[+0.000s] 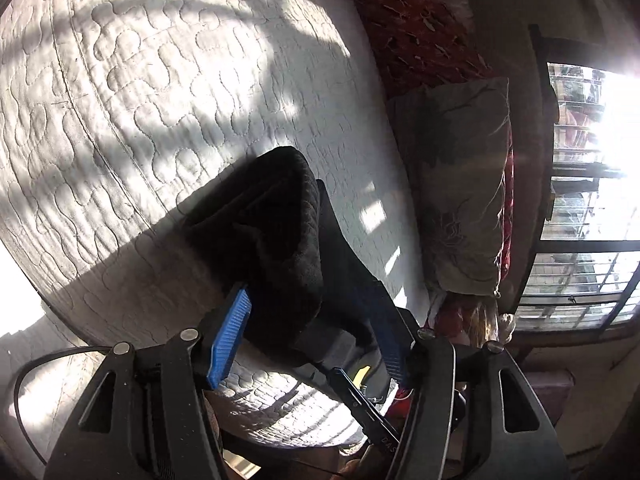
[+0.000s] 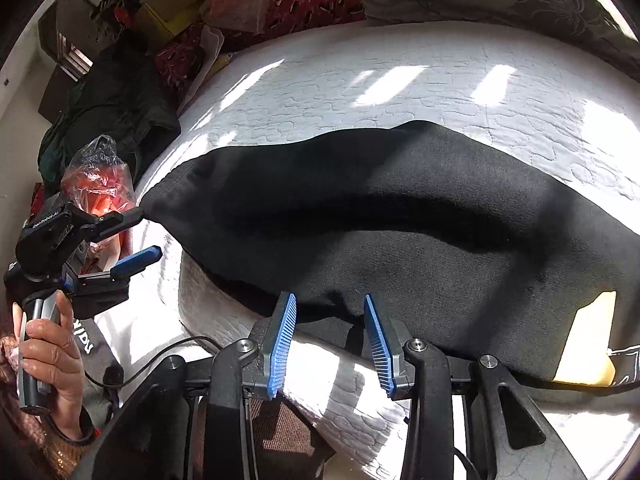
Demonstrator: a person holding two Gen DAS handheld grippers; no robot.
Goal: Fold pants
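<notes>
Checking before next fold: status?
Left gripper open, clear of cloth. Right gripper open at near edge. Black pants bunched on mattress. Nothing blocking.

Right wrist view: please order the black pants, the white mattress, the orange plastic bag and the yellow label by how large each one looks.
1. white mattress and black pants: alike, unsure which is larger
2. orange plastic bag
3. yellow label, similar to the bag; it lies nearer the camera
</notes>
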